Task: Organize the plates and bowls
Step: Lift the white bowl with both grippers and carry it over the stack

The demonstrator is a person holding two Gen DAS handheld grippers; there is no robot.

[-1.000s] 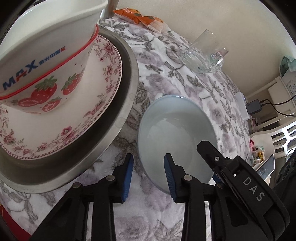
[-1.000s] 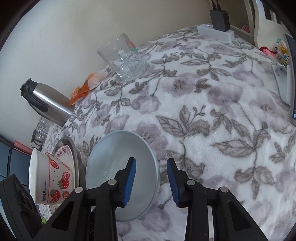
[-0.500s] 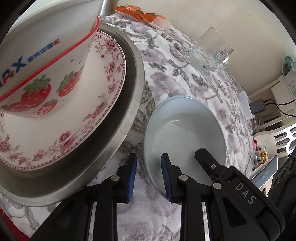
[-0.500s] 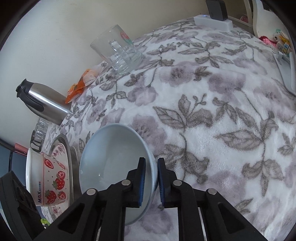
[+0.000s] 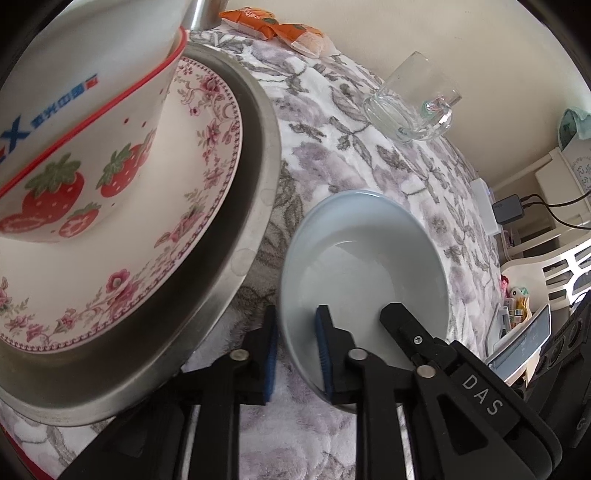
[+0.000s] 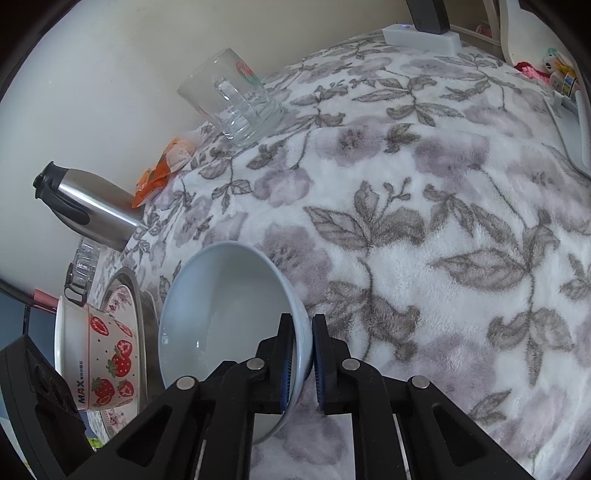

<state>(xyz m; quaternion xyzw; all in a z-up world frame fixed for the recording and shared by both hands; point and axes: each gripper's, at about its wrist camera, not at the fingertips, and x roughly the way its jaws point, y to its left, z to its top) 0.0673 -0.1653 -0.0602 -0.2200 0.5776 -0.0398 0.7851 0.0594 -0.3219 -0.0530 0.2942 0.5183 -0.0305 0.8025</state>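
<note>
A pale blue bowl (image 5: pixel 365 258) lies tilted on the floral cloth; it also shows in the right wrist view (image 6: pixel 221 306). My right gripper (image 6: pixel 303 354) is shut on its right rim. My left gripper (image 5: pixel 295 350) straddles the bowl's near left rim, jaws a little apart, one finger inside and one outside. To the left, a strawberry bowl (image 5: pixel 66 140) sits on a floral plate (image 5: pixel 177 236), which sits on a steel plate (image 5: pixel 236 266). The stack also shows in the right wrist view (image 6: pixel 99 350).
A glass mug (image 5: pixel 413 103) stands at the back of the table, also in the right wrist view (image 6: pixel 236 103). Orange snack packets (image 5: pixel 273 26) and a steel thermos (image 6: pixel 85 206) lie by the wall. A white power strip (image 6: pixel 421 37) sits at the far edge.
My right gripper closed on the blue bowl's rim and tipped the bowl up. My left gripper moved in over the opposite rim and narrowed its jaws.
</note>
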